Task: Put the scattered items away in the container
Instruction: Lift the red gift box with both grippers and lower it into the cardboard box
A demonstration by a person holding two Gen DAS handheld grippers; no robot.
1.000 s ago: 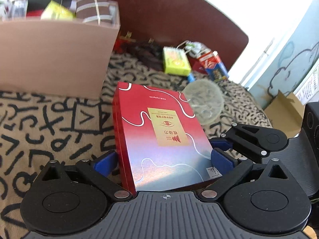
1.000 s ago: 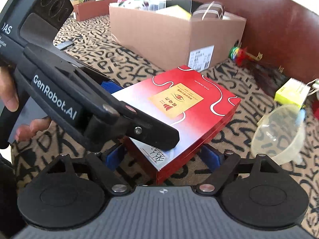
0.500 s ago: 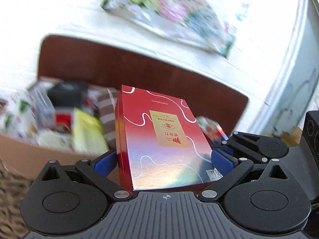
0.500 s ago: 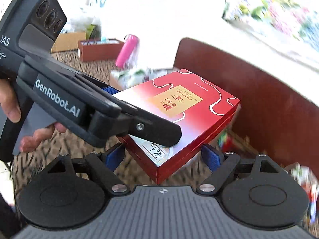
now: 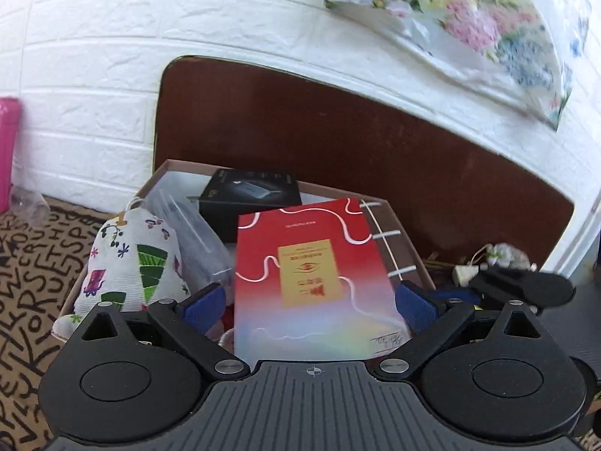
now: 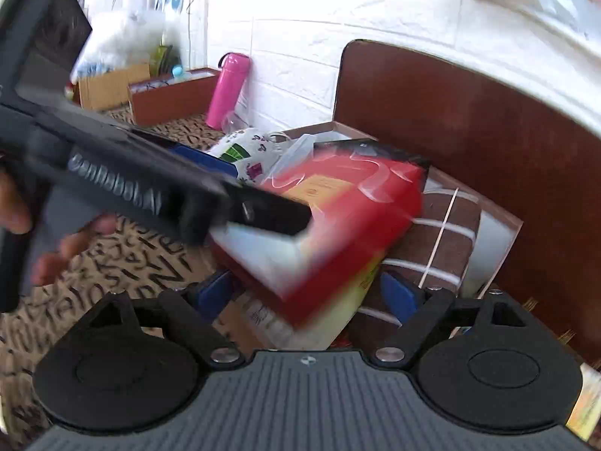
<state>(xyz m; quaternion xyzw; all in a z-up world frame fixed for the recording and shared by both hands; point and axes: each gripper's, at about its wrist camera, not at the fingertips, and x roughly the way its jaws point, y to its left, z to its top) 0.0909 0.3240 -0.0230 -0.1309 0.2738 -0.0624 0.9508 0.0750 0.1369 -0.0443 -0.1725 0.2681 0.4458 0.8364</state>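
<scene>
Room: white brick-pattern wall (image 5: 94,56), a dark brown headboard (image 5: 375,143) against it, and a patterned black-and-tan cover (image 5: 33,263) on the surface below.

Left wrist view, container: the cardboard box (image 5: 409,236) stands just in front of the headboard, already crowded.

Left wrist view, contents: a printed cloth pouch (image 5: 131,263) leans at the box's left wall, a clear plastic bag (image 5: 188,225) beside it, a black carton (image 5: 251,195) at the back, a brown striped item (image 5: 390,248) along the right wall.

Left wrist view, task item: the red box (image 5: 311,278) hangs flat above the cardboard box's near half, its far end over the contents.

Left wrist view, left gripper (image 5: 311,300): blue pads set wide against both long edges of the red box, carrying it.

Right wrist view, same item: the red box (image 6: 338,218), blurred, is tilted above the cardboard box (image 6: 507,225), over the striped item.

Right wrist view, right gripper (image 6: 304,293): fingers spread wide under the red box's near corner; contact with the pads is not clear, so I cannot tell whether it grips.

Right wrist view, other gripper: the left gripper crosses from the left, a hand (image 6: 56,240) on its handle.

Right wrist view, background: a pink bottle (image 6: 229,86) stands left of the headboard.

Progress: several things are already packed; the red box is over the cardboard box but not set down. Lowering, releasing, then collecting any strays seems what is left.
</scene>
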